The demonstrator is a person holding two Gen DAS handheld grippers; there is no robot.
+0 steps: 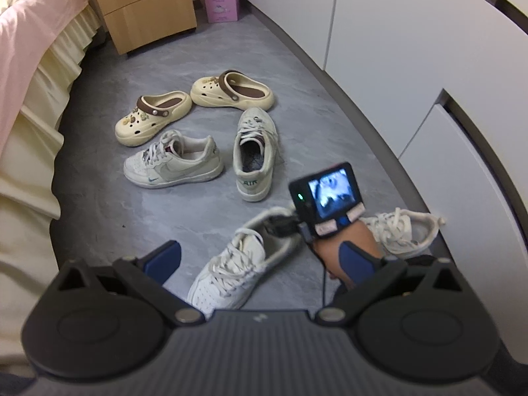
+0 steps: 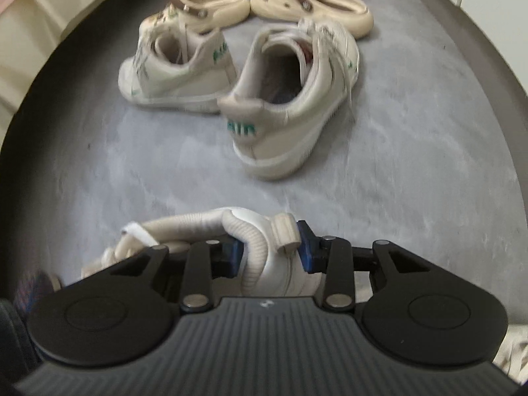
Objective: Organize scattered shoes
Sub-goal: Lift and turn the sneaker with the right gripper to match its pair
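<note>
On the grey floor, my right gripper point(image 2: 267, 247) clamps a white sneaker's point(image 2: 264, 264) heel, shown only by my right view, my left gripper point(image 1: 260, 257) gapes empty, and "AIR" marks the beige sneaker point(image 1: 254, 155).

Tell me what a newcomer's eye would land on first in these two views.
First, the right hand-held gripper clamped on the heel of a white sneaker at the near edge of the grey floor. Next, farther along the floor toward the wooden cabinet, two cream clogs and two beige sneakers lie at odd angles.
</note>
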